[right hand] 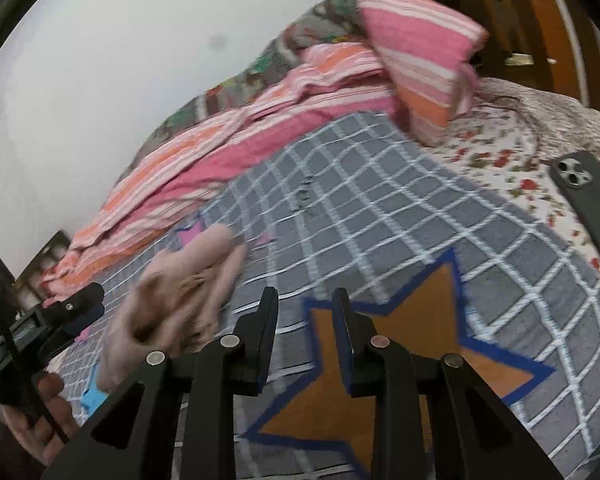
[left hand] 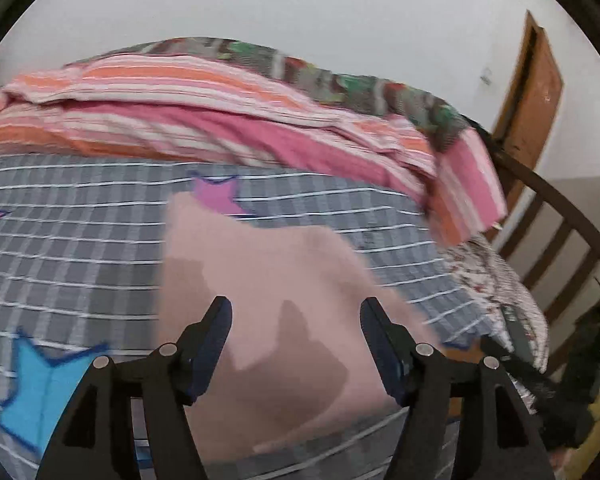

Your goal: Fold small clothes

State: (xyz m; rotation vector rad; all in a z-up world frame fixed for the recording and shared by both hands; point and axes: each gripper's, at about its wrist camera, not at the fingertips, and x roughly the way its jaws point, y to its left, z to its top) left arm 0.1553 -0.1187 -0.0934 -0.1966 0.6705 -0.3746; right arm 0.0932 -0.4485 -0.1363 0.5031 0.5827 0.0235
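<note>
My left gripper (left hand: 296,316) stands spread wide, with nothing pinched; the pale pink garment (left hand: 268,300) lies below and between its fingers on the grey checked blanket (left hand: 80,248) that covers the bed. In the left wrist view the cloth looks like a flat, blurred sheet reaching up to a pink star (left hand: 218,196) printed on the blanket. In the right wrist view the same garment (right hand: 180,292) looks bunched and rumpled, just beside the left gripper (right hand: 80,304).

My right gripper (right hand: 306,300) is partly spread with only a narrow gap, and it holds nothing. It hovers over a large orange star (right hand: 400,340) on the blanket, to the right of the garment and apart from it.

A striped pink and orange quilt (left hand: 220,108) is heaped along the bed's far edge by the wall. A dark phone (right hand: 596,208) lies on the floral sheet (right hand: 500,148) near the bed's right edge.
</note>
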